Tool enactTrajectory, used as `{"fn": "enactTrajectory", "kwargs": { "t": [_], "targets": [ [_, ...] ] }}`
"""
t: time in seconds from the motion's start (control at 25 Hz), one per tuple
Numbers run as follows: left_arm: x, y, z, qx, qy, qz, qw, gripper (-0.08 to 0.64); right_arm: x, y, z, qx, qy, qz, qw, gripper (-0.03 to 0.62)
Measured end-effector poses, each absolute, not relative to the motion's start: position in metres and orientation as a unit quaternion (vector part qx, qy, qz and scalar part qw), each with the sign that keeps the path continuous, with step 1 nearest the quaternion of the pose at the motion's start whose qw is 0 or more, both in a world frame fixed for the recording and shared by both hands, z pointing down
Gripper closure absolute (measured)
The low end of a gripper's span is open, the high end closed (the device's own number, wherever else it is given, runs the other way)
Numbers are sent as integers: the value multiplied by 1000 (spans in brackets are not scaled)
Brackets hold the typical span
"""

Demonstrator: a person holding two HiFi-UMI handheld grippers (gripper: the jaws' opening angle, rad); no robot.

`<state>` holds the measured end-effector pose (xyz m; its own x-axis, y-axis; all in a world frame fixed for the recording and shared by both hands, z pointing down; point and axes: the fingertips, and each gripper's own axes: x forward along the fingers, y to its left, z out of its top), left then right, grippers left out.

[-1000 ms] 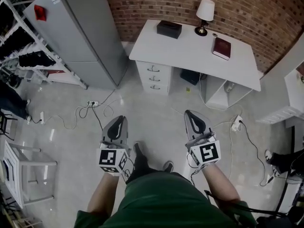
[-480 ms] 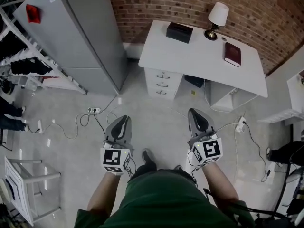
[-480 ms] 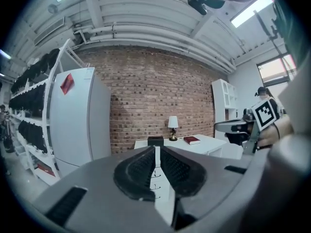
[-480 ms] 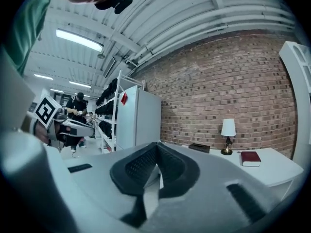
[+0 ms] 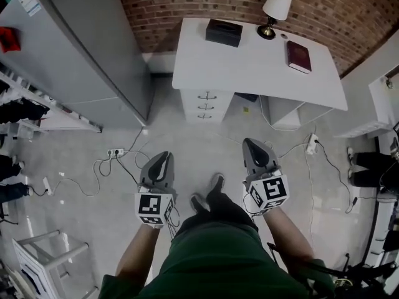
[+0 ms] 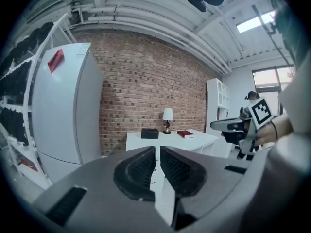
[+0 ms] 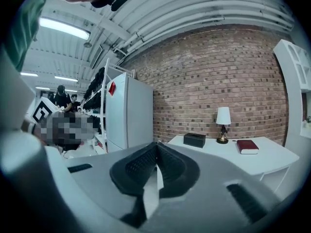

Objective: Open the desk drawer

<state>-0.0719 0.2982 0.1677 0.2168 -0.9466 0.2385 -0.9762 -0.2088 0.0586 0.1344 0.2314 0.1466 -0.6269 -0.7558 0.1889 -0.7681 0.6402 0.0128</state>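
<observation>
1. Left gripper (image 5: 163,157) – jaws barely apart, a thin slit between the pads, nothing in it.
2. Right gripper (image 5: 252,144) – jaws pressed together at the tips, empty.
3. Both are held out low over the floor, pointing at the white desk (image 5: 249,73) by the brick wall and well short of it.
4. Drawer stack (image 5: 206,106) sits under the desk's left end: three drawers, all closed, fronts facing the person.
5. Key relation: the stack lies straight ahead, roughly between the two grippers, neither clearly nearer. The handles run side to side across the fronts, so the pull likely comes back toward the person.
6. Judgement: approach stage; the drawers are not yet reached.
</observation>
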Motion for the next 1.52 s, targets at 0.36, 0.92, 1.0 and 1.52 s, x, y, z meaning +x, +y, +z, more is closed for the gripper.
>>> {"fn": "enactTrajectory", "kwargs": {
  "t": [0.36, 0.92, 1.0, 1.52],
  "targets": [
    [-63, 231, 222, 786, -592, 130, 125, 531, 103, 151, 231, 379, -900, 209, 49, 591],
    [-59, 107, 288, 791, -566, 174, 154, 531, 78, 35, 359, 395, -876, 246, 129, 591],
    [-57, 96, 300, 795, -559, 181, 151, 531, 82, 22, 376, 407, -862, 281, 114, 591],
    [-44, 48, 407, 820, -504, 211, 173, 531, 81, -30, 492, 446, -790, 420, 37, 591]
  ]
}}
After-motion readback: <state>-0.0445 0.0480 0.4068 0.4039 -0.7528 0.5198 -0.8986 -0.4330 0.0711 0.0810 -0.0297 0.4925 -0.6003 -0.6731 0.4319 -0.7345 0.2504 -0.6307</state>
